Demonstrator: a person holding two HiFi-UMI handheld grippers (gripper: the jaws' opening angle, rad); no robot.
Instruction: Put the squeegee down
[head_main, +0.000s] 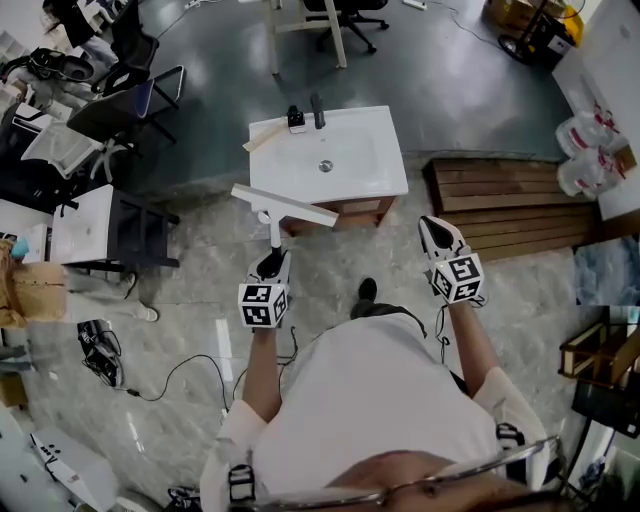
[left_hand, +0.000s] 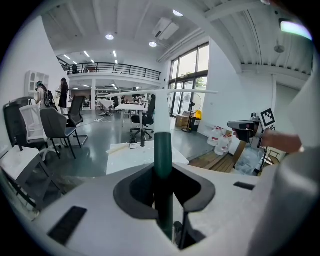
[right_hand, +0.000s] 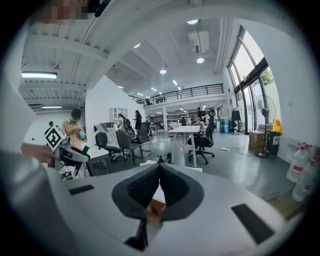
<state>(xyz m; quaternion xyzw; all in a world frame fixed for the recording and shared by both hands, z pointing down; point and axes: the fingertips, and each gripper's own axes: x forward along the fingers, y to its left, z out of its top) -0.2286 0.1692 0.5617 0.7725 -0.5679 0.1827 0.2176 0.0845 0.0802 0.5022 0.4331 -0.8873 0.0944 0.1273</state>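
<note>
At the left tool: jaws clamped on the dark green handle of the squeegee, a firm grip.
Squeegee axis: handle ran straight out along the jaws toward the white tabletop; pale blade sat crosswise at the far end.
Squeegee place: up in the air, blade lined up with the tabletop's near left corner.
Right tool: jaws together, nothing between them.
Markings: black-and-white square markers on both cubes.
</note>
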